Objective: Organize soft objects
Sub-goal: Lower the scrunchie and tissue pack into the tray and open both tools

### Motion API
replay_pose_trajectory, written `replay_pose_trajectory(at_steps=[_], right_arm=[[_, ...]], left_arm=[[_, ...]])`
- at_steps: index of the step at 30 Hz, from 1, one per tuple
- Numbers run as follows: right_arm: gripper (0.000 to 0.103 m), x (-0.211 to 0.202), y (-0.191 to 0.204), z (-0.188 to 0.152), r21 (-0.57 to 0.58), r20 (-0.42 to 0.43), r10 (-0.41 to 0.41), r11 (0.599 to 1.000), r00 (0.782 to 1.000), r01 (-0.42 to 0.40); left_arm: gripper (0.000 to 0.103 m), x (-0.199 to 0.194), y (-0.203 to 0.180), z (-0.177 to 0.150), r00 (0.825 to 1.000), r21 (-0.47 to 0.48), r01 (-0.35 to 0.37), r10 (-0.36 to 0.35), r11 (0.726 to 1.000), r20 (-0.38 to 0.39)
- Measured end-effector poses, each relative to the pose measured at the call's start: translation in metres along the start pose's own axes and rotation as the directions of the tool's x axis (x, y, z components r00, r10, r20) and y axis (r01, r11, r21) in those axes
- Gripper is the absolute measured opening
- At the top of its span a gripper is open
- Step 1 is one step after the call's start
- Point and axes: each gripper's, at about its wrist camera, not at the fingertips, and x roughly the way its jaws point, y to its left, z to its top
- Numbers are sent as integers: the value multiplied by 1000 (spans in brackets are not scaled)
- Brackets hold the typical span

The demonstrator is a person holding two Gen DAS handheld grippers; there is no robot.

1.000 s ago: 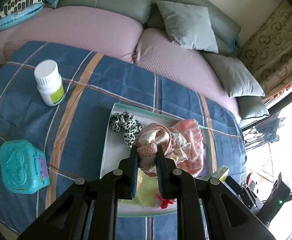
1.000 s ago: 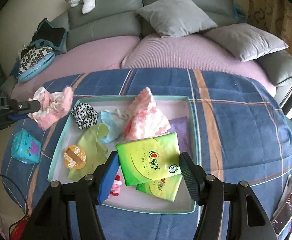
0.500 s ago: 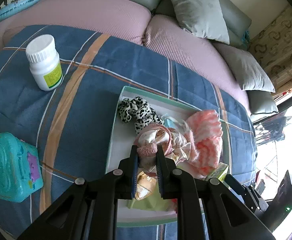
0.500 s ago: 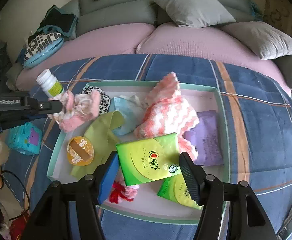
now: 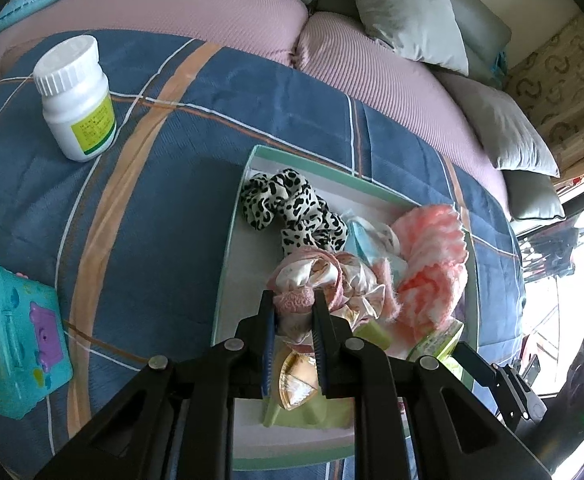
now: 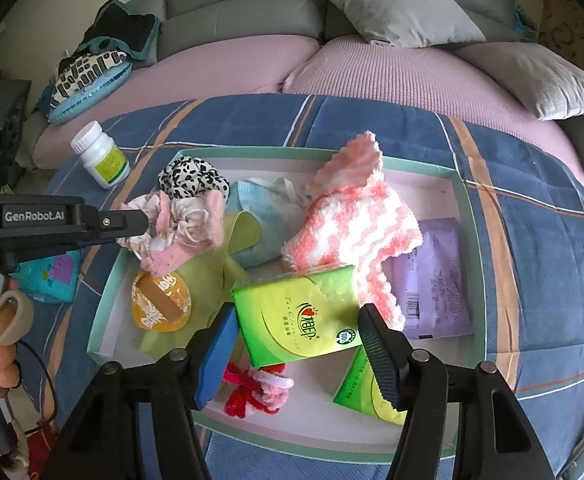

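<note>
My left gripper [image 5: 294, 307] is shut on a pink frilly scrunchie [image 5: 324, 276] and holds it above the left part of the green-rimmed tray [image 5: 227, 264]; the scrunchie also shows in the right wrist view [image 6: 179, 232]. My right gripper [image 6: 296, 328] is shut on a green tissue pack [image 6: 298, 314] above the tray's [image 6: 468, 216] front. In the tray lie a leopard scrunchie [image 6: 191, 176], a pink-and-white fuzzy cloth [image 6: 352, 224], a light blue mask [image 6: 259, 204], a yellow-green cloth [image 6: 211, 276], an orange puff [image 6: 159, 304], a purple packet [image 6: 440, 280], a second green pack [image 6: 368, 388] and a red-pink hair tie [image 6: 255, 388].
The tray sits on a blue plaid blanket [image 6: 372, 120]. A white pill bottle [image 5: 77, 96] and a teal toy case [image 5: 11, 336] stand left of the tray. Behind are a pink-covered sofa seat [image 6: 392, 68] and grey pillows [image 6: 396, 4].
My left gripper has carried the pink scrunchie from left of the tray to over its left part. My right gripper has moved forward a little with the tissue pack.
</note>
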Motion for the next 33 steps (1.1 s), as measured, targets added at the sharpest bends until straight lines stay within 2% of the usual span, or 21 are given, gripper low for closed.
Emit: replay_pose_trajectory(at_steps=[9, 14, 19, 22, 26, 27, 28, 29, 33], right_arm=[[65, -2, 0, 2, 1, 7, -8, 1000, 1000, 8], [66, -4, -2, 2, 6, 8, -14, 1000, 1000, 14], [67, -4, -2, 3, 9, 7, -16, 1000, 1000, 16], [71, -4, -2, 4, 8, 11, -28, 1000, 1000, 28], [75, -6, -4, 4, 13, 13, -34, 999, 999, 34], [76, -6, -4, 4, 14, 12, -36, 999, 999, 36], [76, -6, -4, 4, 14, 10, -38, 999, 999, 38], [77, -5, -4, 3, 13, 9, -39, 999, 999, 39], [80, -5, -4, 3, 7, 2, -56, 998, 998, 56]], left_arm=[[20, 1, -2, 0, 1000, 9, -7, 7, 1000, -5], [35, 1, -3, 0, 1000, 9, -16, 17, 1000, -2], [42, -1, -4, 2, 1000, 22, -27, 27, 999, 2], [49, -2, -3, 2, 999, 27, -35, 35, 999, 5], [51, -4, -3, 4, 998, 39, -54, 54, 998, 14], [54, -6, -3, 4, 998, 42, -56, 55, 998, 18], [64, -6, -3, 4, 998, 44, -54, 53, 998, 21], [68, -7, -3, 4, 998, 45, -51, 50, 998, 25], [70, -10, -4, 5, 998, 53, -52, 50, 997, 42]])
